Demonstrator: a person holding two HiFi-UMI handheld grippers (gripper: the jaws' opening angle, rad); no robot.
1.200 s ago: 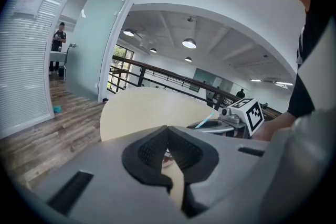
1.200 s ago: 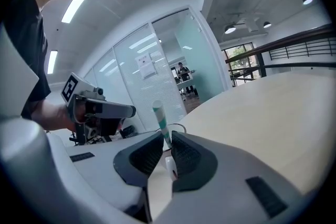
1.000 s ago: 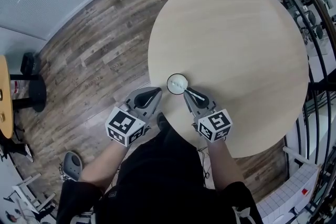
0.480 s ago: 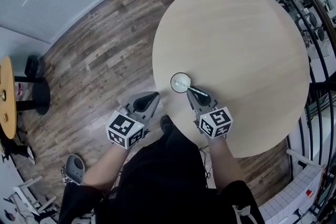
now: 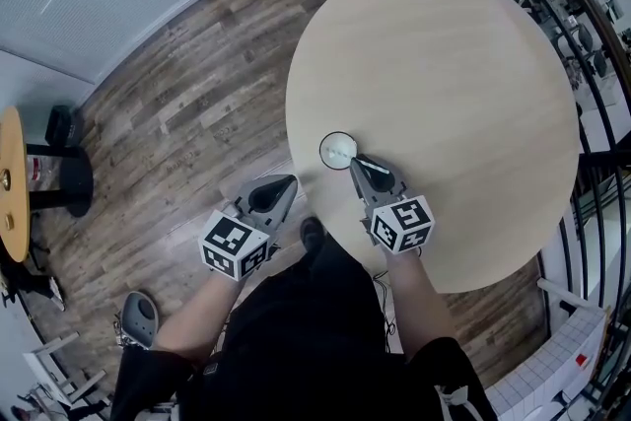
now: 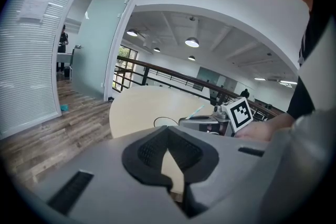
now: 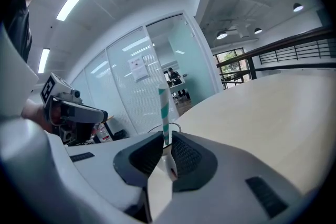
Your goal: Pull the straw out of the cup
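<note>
Floor (image 5: 177, 94) of brown planks fills the left half of the head view. A round pale wooden table (image 5: 454, 54) takes up the upper right. The person (image 5: 286, 340) in dark clothes stands at the bottom centre, against the table's lower left edge.

The left gripper (image 6: 168, 129) sits left of centre in the head view, off the table's edge and over the floor. Its jaw tips are together with nothing between them.

The right gripper (image 7: 166, 138) lies over the table just right of centre, with its jaws closed on the straw (image 7: 164, 107). The straw is striped teal and white and rises upright above the pads in the right gripper view.

The cup (image 5: 337, 151), small with a white rim, stands on the table near its lower left edge, just beyond the right gripper's tips. Whether the straw touches its rim cannot be made out.
</note>
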